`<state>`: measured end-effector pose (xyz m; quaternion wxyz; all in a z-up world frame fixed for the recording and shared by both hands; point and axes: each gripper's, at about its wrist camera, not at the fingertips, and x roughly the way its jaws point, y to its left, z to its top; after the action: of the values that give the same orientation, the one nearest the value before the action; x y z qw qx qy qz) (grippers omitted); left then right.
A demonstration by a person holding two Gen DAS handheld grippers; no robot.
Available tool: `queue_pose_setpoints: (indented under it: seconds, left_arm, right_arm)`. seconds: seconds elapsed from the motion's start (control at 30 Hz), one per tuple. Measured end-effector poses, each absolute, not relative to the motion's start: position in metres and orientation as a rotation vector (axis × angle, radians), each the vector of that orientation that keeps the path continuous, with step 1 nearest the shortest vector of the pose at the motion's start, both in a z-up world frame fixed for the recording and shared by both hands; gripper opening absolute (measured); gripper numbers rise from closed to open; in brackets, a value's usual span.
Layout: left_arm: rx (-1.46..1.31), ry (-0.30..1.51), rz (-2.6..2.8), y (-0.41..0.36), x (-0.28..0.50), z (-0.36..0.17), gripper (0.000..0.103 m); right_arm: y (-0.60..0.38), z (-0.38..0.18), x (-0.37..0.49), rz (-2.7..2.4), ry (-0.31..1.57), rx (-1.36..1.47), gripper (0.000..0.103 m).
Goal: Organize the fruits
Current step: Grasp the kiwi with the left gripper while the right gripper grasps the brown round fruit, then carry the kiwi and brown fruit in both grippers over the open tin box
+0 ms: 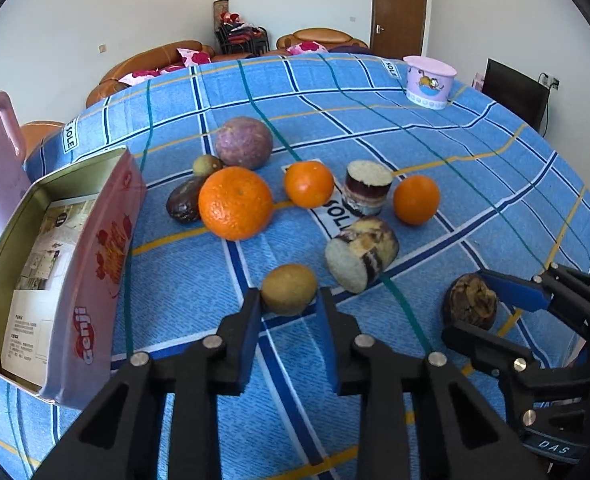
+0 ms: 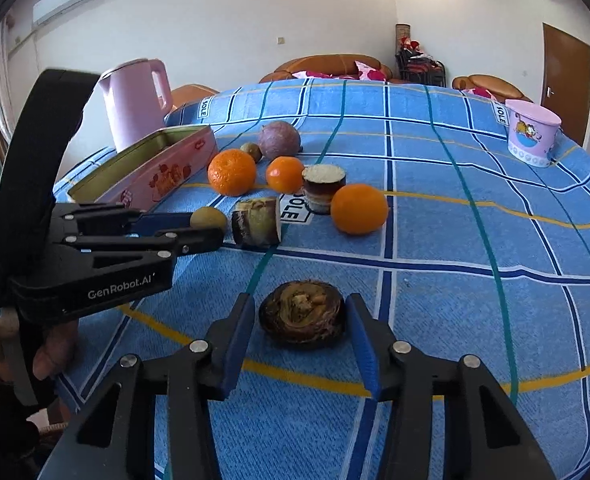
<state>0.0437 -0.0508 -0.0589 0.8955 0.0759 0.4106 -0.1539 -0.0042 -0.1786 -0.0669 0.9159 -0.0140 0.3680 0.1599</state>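
Observation:
My left gripper [image 1: 290,300] is shut on a small brown kiwi [image 1: 289,289] that rests on the blue checked cloth [image 1: 475,184]; the right wrist view shows the same grip from the side, with the kiwi [image 2: 208,218] at its fingertips. My right gripper [image 2: 301,308] holds a dark brown fruit [image 2: 301,314] with a wrinkled top, its blue pads against both sides. Just left of the kiwi stands an open pink tin box [image 1: 91,264]. Three oranges [image 1: 235,202], a purple round fruit [image 1: 244,143] and two sugarcane pieces [image 1: 361,254] lie further back.
A pink kettle [image 2: 135,100] stands behind the tin. A pink printed bucket [image 1: 431,82] sits at the far right edge of the table. A small green fruit [image 1: 206,165] and a dark fruit [image 1: 185,202] lie beside the big orange. A person's hand [image 2: 51,344] grips the left tool.

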Motion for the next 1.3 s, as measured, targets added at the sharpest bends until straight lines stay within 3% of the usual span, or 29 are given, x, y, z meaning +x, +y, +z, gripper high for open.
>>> queue_pose_setpoints:
  seconds: [1.3]
  left_arm:
    - [0.072,0.608,-0.138,0.006,0.023,-0.016,0.029]
  right_arm:
    - [-0.132,-0.016,0.02,0.358,0.598,-0.134,0.046]
